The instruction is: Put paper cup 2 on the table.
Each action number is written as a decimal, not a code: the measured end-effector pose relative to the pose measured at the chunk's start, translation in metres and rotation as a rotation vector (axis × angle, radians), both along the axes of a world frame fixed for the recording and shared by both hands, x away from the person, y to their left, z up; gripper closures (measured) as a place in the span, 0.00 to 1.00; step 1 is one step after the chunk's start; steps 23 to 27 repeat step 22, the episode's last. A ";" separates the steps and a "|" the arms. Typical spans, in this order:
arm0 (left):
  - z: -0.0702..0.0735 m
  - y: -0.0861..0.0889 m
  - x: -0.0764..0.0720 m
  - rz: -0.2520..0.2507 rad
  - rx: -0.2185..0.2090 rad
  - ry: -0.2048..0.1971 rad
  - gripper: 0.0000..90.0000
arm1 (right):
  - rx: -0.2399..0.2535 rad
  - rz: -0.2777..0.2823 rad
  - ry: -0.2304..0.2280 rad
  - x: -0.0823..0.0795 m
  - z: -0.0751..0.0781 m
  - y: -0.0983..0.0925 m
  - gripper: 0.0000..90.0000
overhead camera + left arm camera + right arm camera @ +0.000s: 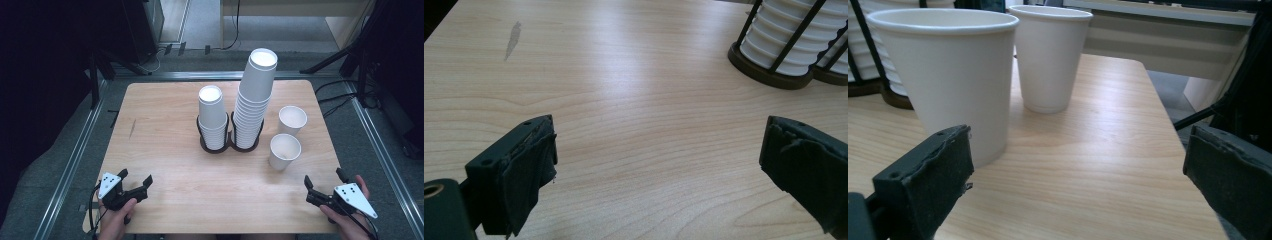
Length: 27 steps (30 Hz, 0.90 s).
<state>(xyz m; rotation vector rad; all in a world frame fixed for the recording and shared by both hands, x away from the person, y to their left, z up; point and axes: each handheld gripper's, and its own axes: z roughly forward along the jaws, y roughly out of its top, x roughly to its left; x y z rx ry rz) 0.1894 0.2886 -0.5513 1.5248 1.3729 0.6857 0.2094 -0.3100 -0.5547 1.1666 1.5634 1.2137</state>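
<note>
Two stacks of white paper cups stand in a black double wire holder (pixel 218 146) at the table's middle: a short stack (pixel 212 112) and a taller stack (pixel 256 95) to its right. Two loose white cups stand upright to the right, one nearer (pixel 284 152) and one farther (pixel 292 120). My left gripper (pixel 135 177) rests open at the front left edge, nothing between its fingers. My right gripper (pixel 324 177) is open at the front right. In the right gripper view the nearer cup (pixel 953 75) stands just ahead of the left jaw, the farther cup (pixel 1050 55) behind it.
The light wooden table (pixel 165 125) has bare room on its left half and along the front. In the left gripper view the holder base (pixel 769 75) lies ahead at upper right, and a small grey mark (pixel 513 40) is on the wood. Metal rails and cables surround the table.
</note>
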 end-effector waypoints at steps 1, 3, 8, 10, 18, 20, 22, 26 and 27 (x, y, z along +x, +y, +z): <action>0.000 0.000 0.000 0.000 0.000 0.000 0.02 | 0.000 0.000 0.000 0.000 0.000 0.000 0.00; 0.000 0.000 0.000 0.001 -0.001 0.001 0.02 | 0.001 -0.010 0.003 -0.004 0.000 -0.005 0.00; -0.001 -0.001 0.000 -0.003 0.003 0.000 0.02 | -0.001 -0.040 0.000 -0.014 0.000 -0.021 0.00; -0.001 -0.001 0.000 -0.003 0.004 0.001 0.02 | 0.007 -0.052 0.002 -0.017 0.000 -0.026 0.00; -0.001 -0.002 0.001 -0.003 0.007 0.003 0.02 | 0.030 -0.101 0.007 -0.026 0.001 -0.047 0.00; -0.001 -0.002 0.001 -0.003 0.008 0.003 0.02 | 0.032 -0.106 0.010 -0.027 0.001 -0.049 0.00; -0.001 -0.002 0.001 -0.003 0.008 0.004 0.02 | 0.034 -0.114 0.014 -0.027 0.001 -0.050 0.00; -0.001 -0.002 0.001 -0.003 0.008 0.004 0.02 | 0.034 -0.114 0.014 -0.027 0.001 -0.050 0.00; -0.001 -0.002 0.001 -0.003 0.008 0.004 0.02 | 0.034 -0.114 0.014 -0.027 0.001 -0.050 0.00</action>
